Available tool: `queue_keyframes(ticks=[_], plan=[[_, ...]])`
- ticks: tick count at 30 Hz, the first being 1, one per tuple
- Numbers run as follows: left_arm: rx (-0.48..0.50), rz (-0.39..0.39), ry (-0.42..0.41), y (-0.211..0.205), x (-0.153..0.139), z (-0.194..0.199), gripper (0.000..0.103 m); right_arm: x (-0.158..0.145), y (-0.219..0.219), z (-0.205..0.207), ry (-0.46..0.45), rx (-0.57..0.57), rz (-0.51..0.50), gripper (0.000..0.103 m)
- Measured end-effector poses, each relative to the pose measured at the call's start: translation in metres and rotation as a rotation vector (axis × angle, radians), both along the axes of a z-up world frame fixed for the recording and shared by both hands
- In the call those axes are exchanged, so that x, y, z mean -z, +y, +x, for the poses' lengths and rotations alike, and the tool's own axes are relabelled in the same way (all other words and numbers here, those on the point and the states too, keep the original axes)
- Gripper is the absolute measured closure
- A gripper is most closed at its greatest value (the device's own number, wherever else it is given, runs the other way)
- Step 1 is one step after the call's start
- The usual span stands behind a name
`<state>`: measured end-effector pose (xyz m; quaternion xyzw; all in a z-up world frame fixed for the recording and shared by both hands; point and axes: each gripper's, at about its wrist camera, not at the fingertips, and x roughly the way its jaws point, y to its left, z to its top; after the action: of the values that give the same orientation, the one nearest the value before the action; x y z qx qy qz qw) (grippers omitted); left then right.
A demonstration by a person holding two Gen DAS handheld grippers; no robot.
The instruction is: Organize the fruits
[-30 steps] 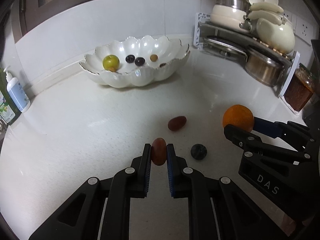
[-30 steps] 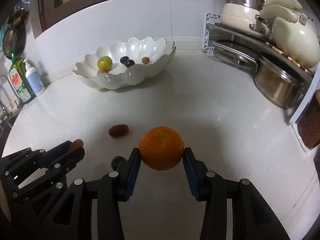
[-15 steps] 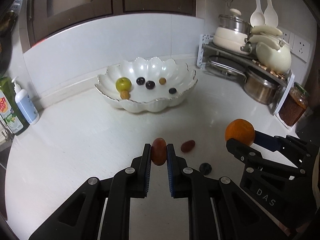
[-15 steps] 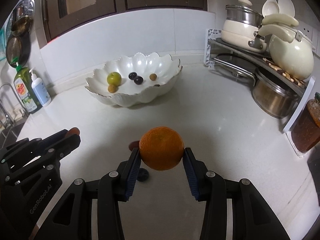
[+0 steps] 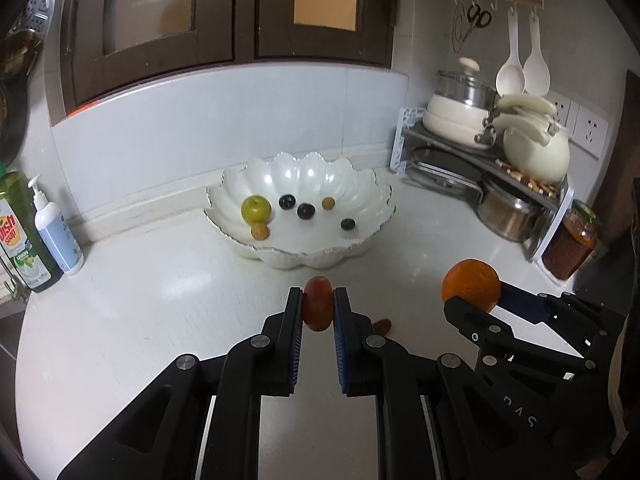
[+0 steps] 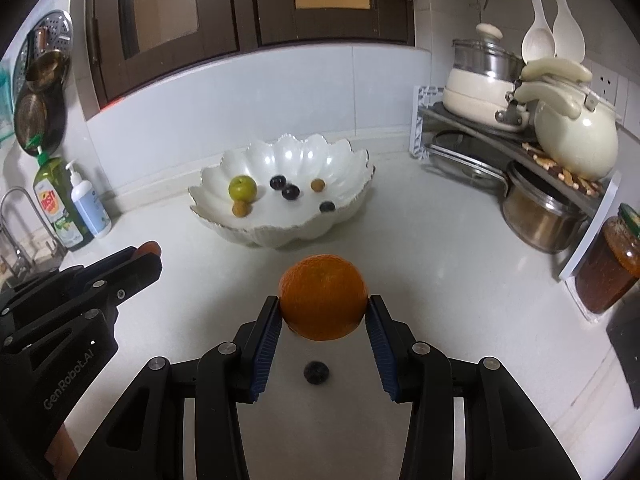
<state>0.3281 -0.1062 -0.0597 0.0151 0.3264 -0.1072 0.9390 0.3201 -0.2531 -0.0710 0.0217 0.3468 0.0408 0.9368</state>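
Observation:
My left gripper (image 5: 318,306) is shut on a small reddish-brown fruit (image 5: 318,307), held above the white counter. My right gripper (image 6: 323,312) is shut on an orange (image 6: 323,297), also lifted off the counter; the same orange (image 5: 471,285) shows at the right of the left wrist view. Ahead stands a white scalloped bowl (image 5: 362,184) holding a green fruit (image 5: 256,208), dark grapes and small tan fruits. Another reddish fruit (image 5: 383,325) lies on the counter, half hidden behind my left fingers. A dark round fruit (image 6: 316,371) lies below the orange.
A metal rack (image 5: 460,152) with pots, a kettle and lids fills the right corner, with a jar (image 5: 570,240) in front of it. Soap bottles (image 5: 52,232) stand at the left by a tap (image 6: 16,216). Dark cabinets hang above the backsplash.
Both grippers have risen with their fruits, so the counter and the bowl look farther below. The loose reddish and dark fruits have slid down toward the fingers in view.

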Motion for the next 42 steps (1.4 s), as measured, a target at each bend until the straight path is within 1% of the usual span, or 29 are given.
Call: queue_keyframes(ticks=[8,13,20,25,34,35,36,39,40,41,42], plan=[[-0.011,0.003,-0.07,0.011,-0.02,0.001,0.087,-0.02,0.016,0.002,-0.056,-0.002,-0.015,0.058],[-0.001,-0.023,-0.063,0.021,-0.025,0.01,0.087,-0.028,0.023,0.008,-0.084,0.0,-0.012,0.058],[-0.01,-0.015,-0.071,0.029,-0.028,0.029,0.087,-0.033,0.031,0.023,-0.099,-0.006,-0.006,0.058],[-0.013,0.015,-0.094,0.03,-0.034,0.04,0.087,-0.035,0.036,0.036,-0.097,-0.018,-0.008,0.058],[-0.004,0.011,-0.099,0.033,-0.045,0.066,0.087,-0.046,0.039,0.062,-0.102,-0.016,-0.006,0.058],[-0.002,0.012,-0.097,0.033,-0.046,0.07,0.087,-0.047,0.039,0.066,-0.104,-0.013,-0.008,0.06],[0.0,0.013,-0.095,0.033,-0.047,0.073,0.087,-0.049,0.039,0.07,-0.107,-0.014,-0.01,0.064],[0.005,0.023,-0.09,0.032,-0.05,0.086,0.087,-0.056,0.04,0.081,-0.114,-0.013,-0.029,0.064],[0.005,0.026,-0.084,0.031,-0.049,0.093,0.087,-0.058,0.041,0.086,-0.114,-0.014,-0.038,0.066],[0.009,0.03,-0.075,0.031,-0.048,0.099,0.087,-0.058,0.041,0.094,-0.113,-0.017,-0.043,0.07],[0.01,0.032,-0.067,0.03,-0.047,0.105,0.087,-0.057,0.04,0.102,-0.105,-0.022,-0.042,0.078]])
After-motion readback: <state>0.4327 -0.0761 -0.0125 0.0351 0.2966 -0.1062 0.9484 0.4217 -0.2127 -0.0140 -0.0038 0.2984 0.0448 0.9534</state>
